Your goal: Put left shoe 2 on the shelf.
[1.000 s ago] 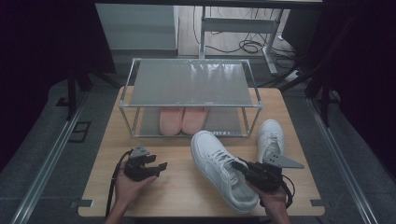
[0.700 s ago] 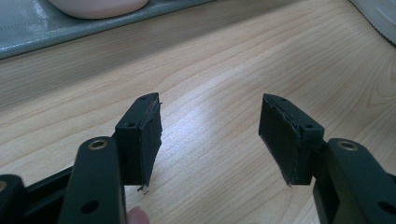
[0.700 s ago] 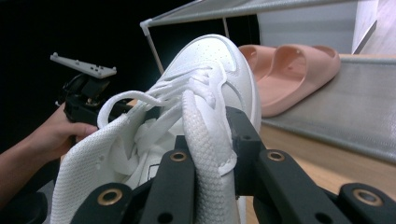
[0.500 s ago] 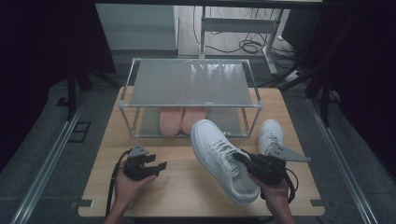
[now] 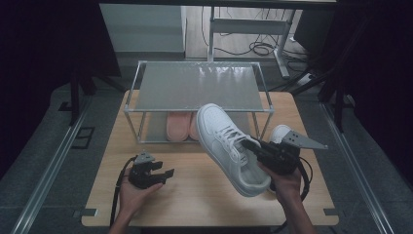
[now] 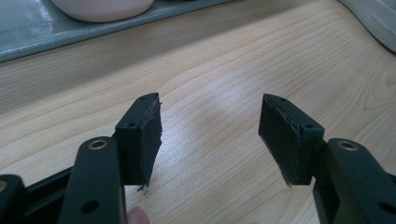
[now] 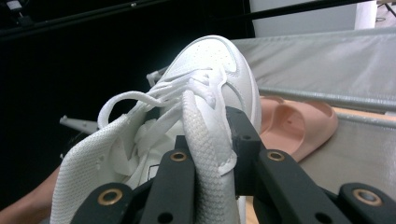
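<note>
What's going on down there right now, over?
Right gripper shut on white sneaker, shoe lifted off table. Left gripper open, nothing between its fingers. Rack ahead, pink slippers on lower shelf.

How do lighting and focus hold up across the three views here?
High view: dim, dark surroundings, glare on the rack's top shelf. Left gripper view: evenly lit, jaws sharp, pink slipper soft. Right gripper view: white sneaker bright against black background, its collar nearest the lens slightly blurred.
</note>
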Available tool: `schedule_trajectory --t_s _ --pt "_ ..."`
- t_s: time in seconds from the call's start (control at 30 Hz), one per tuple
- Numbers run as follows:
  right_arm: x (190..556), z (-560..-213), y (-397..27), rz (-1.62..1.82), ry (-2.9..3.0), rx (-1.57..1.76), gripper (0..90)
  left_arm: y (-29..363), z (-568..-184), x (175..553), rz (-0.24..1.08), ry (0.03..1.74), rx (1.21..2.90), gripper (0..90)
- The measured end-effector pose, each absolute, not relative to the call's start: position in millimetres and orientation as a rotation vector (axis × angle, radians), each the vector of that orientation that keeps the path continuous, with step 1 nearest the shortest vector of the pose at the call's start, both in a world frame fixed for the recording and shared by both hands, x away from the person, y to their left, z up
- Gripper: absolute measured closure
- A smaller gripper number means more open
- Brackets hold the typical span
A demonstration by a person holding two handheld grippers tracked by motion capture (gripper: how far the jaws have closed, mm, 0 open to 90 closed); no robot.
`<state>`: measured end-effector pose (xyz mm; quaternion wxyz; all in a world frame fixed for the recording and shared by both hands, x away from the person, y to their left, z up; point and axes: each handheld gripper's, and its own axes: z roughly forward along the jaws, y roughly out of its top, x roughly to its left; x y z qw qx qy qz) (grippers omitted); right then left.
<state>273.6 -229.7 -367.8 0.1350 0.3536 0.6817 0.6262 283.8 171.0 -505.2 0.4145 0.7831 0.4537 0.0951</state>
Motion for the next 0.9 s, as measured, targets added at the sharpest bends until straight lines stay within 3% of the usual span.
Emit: schedule_trajectory --t_s 0.9 --pt "343 -304 -203 1.814 1.897 1.052 81.8 169 -507 284 0.233 1.138 1.972 39.7"
